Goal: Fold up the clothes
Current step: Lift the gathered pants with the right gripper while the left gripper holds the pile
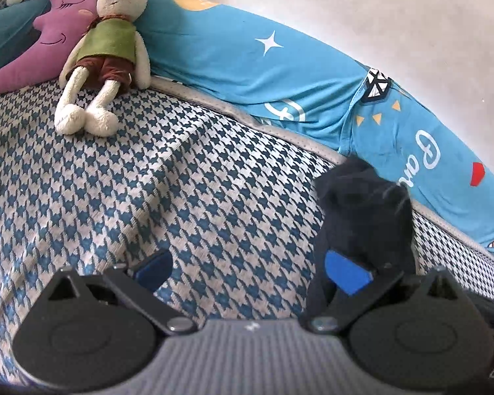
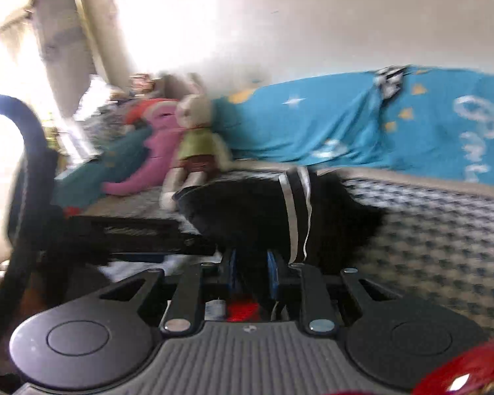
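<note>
A black garment (image 1: 362, 217) is bunched on the houndstooth bed cover (image 1: 181, 181), draped against the right finger of my left gripper (image 1: 250, 270). That gripper is open wide, and only the bed cover shows between its blue pads (image 1: 345, 276). In the blurred right wrist view, my right gripper (image 2: 252, 263) is shut on the black garment (image 2: 247, 210), which has white stripes (image 2: 296, 210) and is lifted off the bed in front of the fingers.
A plush rabbit (image 1: 105, 52) and a purple moon pillow (image 1: 49, 33) lie at the bed's far left. A blue printed quilt (image 1: 280, 75) runs along the white wall. A dark blurred bar (image 2: 131, 233) and a black cable (image 2: 26, 164) sit left of the right gripper.
</note>
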A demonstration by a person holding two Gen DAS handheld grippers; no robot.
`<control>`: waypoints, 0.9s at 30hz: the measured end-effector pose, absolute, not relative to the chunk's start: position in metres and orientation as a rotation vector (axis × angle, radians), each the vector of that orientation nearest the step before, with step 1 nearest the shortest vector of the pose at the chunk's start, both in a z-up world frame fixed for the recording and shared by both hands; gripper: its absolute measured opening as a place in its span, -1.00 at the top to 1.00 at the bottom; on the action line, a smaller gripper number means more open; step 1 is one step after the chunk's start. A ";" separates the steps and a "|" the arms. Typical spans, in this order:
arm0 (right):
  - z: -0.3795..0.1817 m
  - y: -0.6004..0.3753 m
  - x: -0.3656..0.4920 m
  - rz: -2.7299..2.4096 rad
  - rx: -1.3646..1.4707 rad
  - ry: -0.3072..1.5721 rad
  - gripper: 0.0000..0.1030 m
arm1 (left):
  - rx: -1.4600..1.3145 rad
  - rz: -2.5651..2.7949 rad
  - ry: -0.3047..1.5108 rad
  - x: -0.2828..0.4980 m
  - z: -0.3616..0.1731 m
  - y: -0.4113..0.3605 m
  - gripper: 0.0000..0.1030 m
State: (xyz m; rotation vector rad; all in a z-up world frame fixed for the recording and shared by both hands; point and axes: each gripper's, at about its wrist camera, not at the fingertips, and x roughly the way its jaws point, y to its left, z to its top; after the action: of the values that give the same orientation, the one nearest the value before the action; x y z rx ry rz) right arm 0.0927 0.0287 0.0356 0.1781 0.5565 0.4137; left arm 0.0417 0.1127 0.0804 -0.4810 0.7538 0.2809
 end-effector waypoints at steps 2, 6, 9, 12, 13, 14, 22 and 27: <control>0.034 0.020 0.094 0.327 0.187 0.564 0.44 | -0.462 0.284 0.762 0.045 0.079 0.110 -1.00; 0.033 -0.004 0.094 0.211 0.267 0.556 0.29 | -0.459 0.294 0.774 0.052 0.073 0.104 -1.00; 0.037 -0.019 0.092 0.163 0.291 0.551 0.20 | -0.451 0.289 0.789 0.058 0.068 0.097 -1.00; 0.037 -0.029 0.089 0.153 0.307 0.569 0.13 | -0.444 0.285 0.804 0.065 0.064 0.091 -1.00; 0.036 -0.030 0.088 0.154 0.306 0.582 0.09 | -0.440 0.286 0.813 0.067 0.062 0.089 -1.00; 0.035 -0.032 0.088 0.154 0.305 0.594 0.03 | -0.440 0.288 0.822 0.069 0.059 0.088 -1.00; 0.018 -0.032 0.085 0.190 0.262 0.715 -0.30 | -0.443 0.245 0.866 0.085 0.046 0.073 -1.00; -0.004 -0.029 0.091 0.172 0.241 0.821 -0.44 | -0.419 0.242 0.912 0.091 0.036 0.063 -1.00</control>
State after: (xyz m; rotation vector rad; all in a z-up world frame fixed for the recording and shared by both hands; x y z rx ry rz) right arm 0.0909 -0.0286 -0.0042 0.2412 0.8214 0.1718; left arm 0.0910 0.0630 0.0359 -0.4191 0.9118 0.2418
